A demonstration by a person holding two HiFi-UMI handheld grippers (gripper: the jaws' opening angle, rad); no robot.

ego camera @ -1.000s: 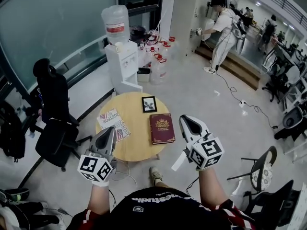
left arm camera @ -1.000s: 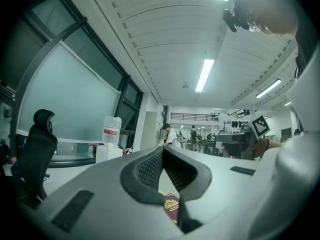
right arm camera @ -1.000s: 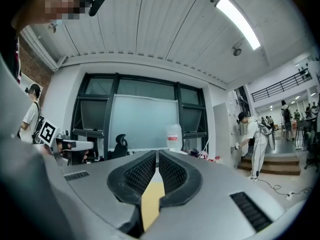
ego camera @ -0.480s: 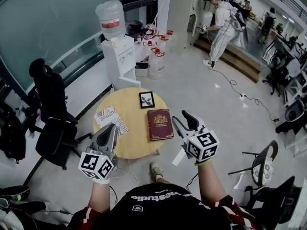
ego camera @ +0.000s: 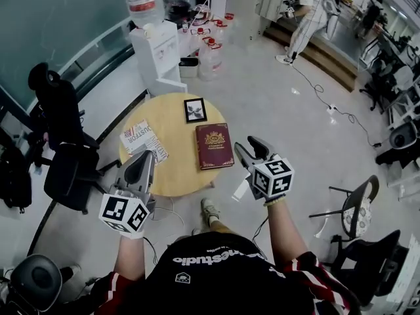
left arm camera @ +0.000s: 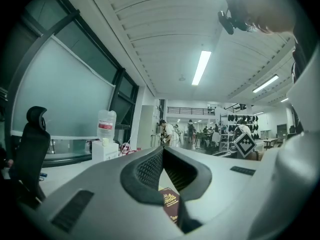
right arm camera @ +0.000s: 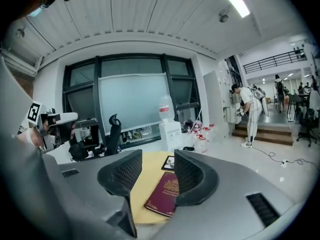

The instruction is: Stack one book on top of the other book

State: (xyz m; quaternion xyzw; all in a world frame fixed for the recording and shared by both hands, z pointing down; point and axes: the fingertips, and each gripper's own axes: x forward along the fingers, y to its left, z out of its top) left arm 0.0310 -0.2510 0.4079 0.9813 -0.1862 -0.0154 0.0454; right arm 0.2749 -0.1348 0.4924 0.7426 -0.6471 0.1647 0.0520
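One maroon book [ego camera: 214,146], one white book [ego camera: 144,140] (cover lettering "JUSTFOR")

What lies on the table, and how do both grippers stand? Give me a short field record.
table: round, wooden
red book: flat, right of centre
white-covered book: flat at the left edge, apart from the red one
framed picture: far side
left gripper: shut, empty
right gripper: jaws have just been opening, nothing between them
stacking: not yet done
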